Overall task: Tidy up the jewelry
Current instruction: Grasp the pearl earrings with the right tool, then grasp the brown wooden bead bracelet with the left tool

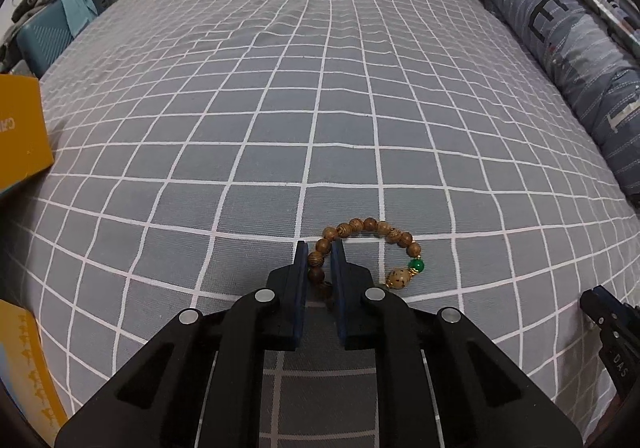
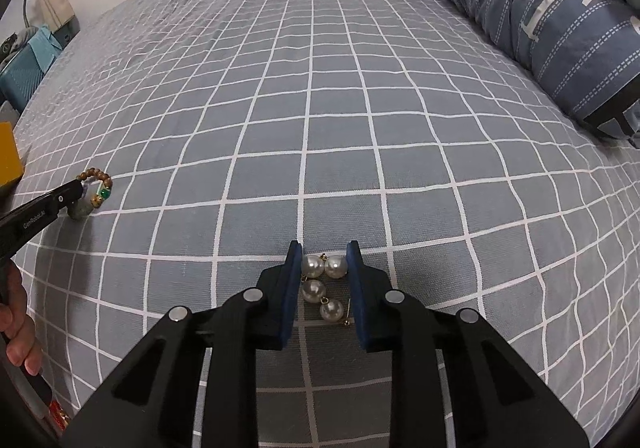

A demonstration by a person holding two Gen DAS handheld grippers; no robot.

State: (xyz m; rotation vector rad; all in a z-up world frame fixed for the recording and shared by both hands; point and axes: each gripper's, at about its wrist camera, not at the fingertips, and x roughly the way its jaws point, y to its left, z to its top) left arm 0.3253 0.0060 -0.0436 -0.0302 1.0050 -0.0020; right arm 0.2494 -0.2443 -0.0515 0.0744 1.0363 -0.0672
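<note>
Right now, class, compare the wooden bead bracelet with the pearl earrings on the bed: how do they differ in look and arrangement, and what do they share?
The wooden bead bracelet is brown, with one green bead, while the pearl earrings are white with small gold fittings. The bracelet forms one closed ring; the earrings lie as a loose cluster of four pearls. The left gripper pinches only one side of the bracelet; the right gripper brackets the whole cluster. Both rest on the checked bedspread.

Wooden bead bracelet [image 1: 370,248], pearl earrings [image 2: 324,284] — on bedsheet
</note>
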